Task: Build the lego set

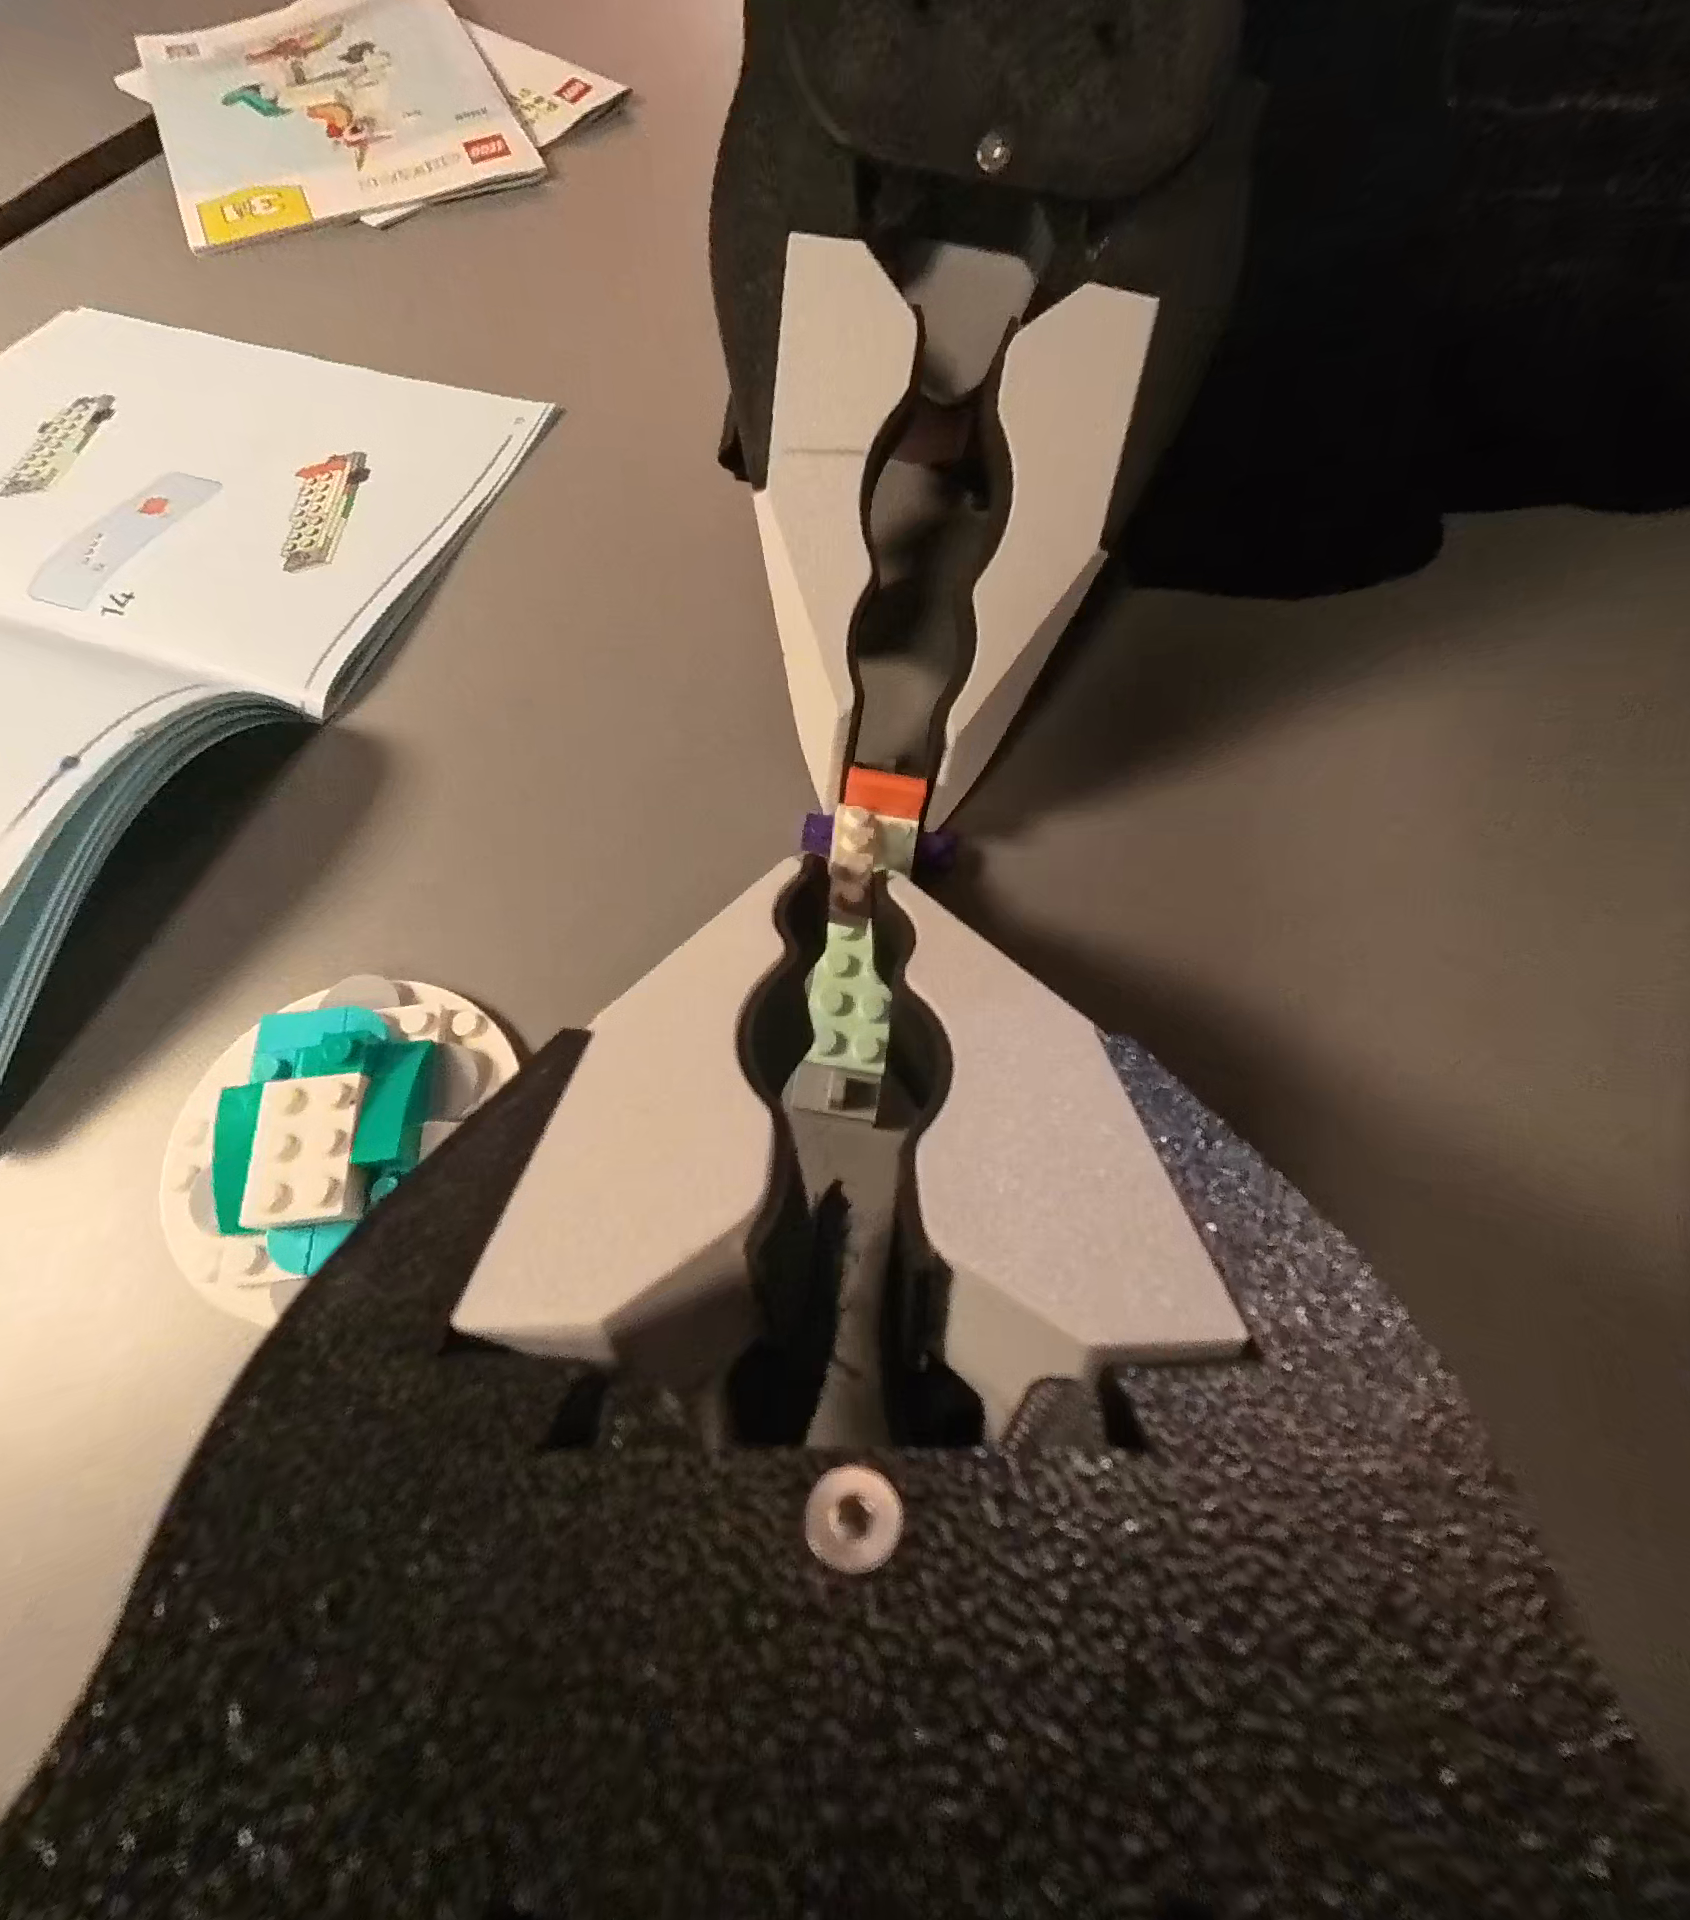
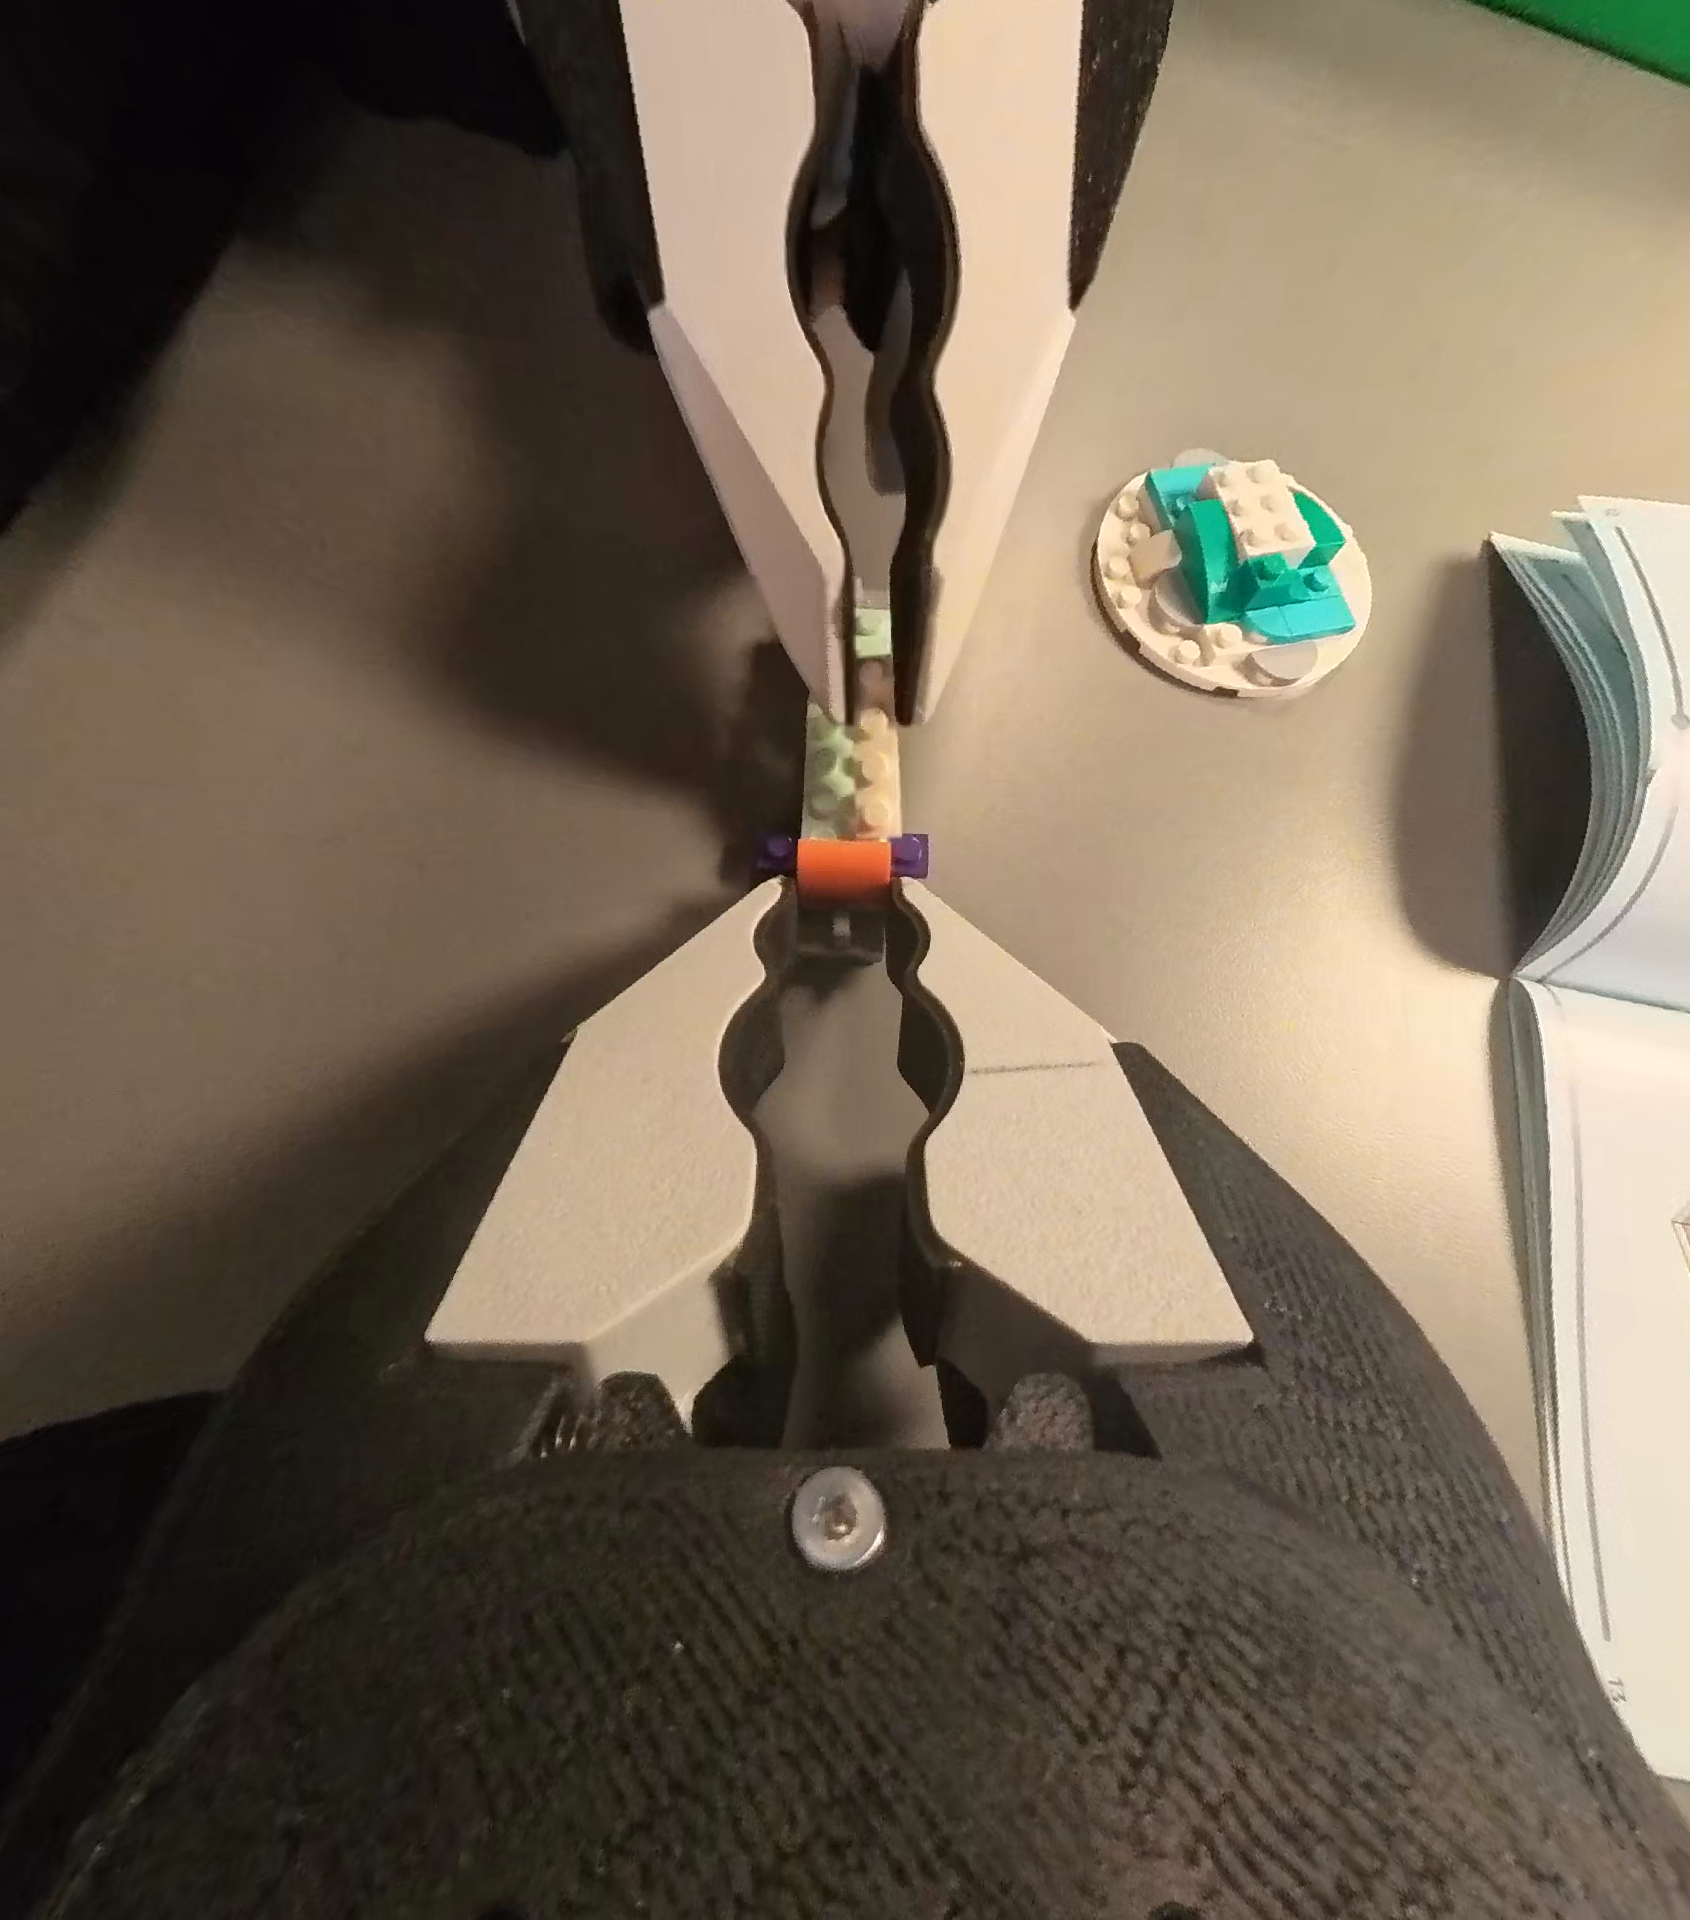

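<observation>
A long thin lego assembly (image 1: pixel 856 997) of light green, tan and grey plates is held in the air between both grippers. It has an orange brick (image 1: pixel 882 792) and small purple pieces (image 1: pixel 940 847) sticking out sideways at one end. My left gripper (image 1: pixel 846 883) is shut on the light green end. My right gripper (image 1: pixel 885 774) comes in from opposite and is shut on the orange end. In the right wrist view, my right gripper (image 2: pixel 836 899) grips just behind the orange brick (image 2: pixel 841 862), and the left gripper (image 2: pixel 872 707) clamps the far end of the assembly (image 2: pixel 846 779).
A round white plate (image 1: pixel 467 1039) with a teal and white build (image 1: pixel 321 1132) lies on the grey table, also in the right wrist view (image 2: pixel 1127 561). An open instruction booklet (image 1: pixel 197 520) lies beside it, with closed booklets (image 1: pixel 353 114) behind. A green object (image 2: pixel 1630 31) is at the far edge. The tips of both grippers are at nearly the same place. It is some 35 cm from my left tips to the green object (image 2: pixel 1630 31).
</observation>
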Available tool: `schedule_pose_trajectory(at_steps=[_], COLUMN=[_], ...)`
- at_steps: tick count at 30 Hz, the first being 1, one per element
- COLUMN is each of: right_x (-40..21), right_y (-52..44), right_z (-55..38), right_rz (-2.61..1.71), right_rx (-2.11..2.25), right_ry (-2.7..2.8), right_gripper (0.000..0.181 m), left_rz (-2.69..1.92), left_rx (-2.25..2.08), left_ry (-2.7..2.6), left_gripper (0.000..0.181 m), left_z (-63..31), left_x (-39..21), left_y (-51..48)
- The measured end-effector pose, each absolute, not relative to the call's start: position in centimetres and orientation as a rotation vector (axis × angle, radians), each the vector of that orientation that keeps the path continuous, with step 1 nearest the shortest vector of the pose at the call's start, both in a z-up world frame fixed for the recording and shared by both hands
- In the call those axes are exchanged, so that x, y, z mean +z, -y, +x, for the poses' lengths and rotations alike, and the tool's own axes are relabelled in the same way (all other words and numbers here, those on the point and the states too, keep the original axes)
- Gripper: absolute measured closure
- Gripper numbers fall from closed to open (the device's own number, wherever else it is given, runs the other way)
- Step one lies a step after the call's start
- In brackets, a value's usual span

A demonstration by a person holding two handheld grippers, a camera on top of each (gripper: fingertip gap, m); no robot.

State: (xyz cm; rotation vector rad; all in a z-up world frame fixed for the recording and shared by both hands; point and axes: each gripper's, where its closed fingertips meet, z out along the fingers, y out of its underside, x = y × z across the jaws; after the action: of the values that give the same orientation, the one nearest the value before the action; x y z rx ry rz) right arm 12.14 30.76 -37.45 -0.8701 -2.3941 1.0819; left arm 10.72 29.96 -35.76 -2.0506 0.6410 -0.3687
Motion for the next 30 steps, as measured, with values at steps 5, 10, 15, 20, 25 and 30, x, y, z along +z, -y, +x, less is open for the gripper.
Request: schedule_pose_trajectory(at_steps=[5,10,15,20,25,30], right_x=[-37.45,-37.45,-37.45,-37.44,-37.45,-37.45], right_y=[-30.78,-30.81,-30.82,-30.82,-30.82,-30.82], right_z=[12.10,12.08,12.06,12.05,12.04,12.04], right_rz=[-0.876,-0.884,-0.886,-0.887,-0.891,-0.892], right_rx=[1.086,1.088,1.089,1.091,1.092,1.093], right_ry=[2.396,2.397,2.397,2.398,2.399,2.400], right_gripper=[0.166,0.166,0.166,0.166,0.166,0.166], left_rz=[-2.078,-2.092,-2.099,-2.103,-2.121,-2.119], left_rx=[-0.390,-0.396,-0.420,-0.485,-0.510,-0.533], left_ry=[-0.648,-0.650,-0.652,-0.659,-0.675,-0.673], left_gripper=[0.175,0.176,0.176,0.175,0.175,0.175], left_z=[10.95,11.02,10.92,11.02,10.87,10.96], left_x=[-36.18,-36.44,-36.46,-36.50,-36.52,-36.52], left_y=[-29.90,-29.97,-30.08,-30.01,-30.19,-30.11])
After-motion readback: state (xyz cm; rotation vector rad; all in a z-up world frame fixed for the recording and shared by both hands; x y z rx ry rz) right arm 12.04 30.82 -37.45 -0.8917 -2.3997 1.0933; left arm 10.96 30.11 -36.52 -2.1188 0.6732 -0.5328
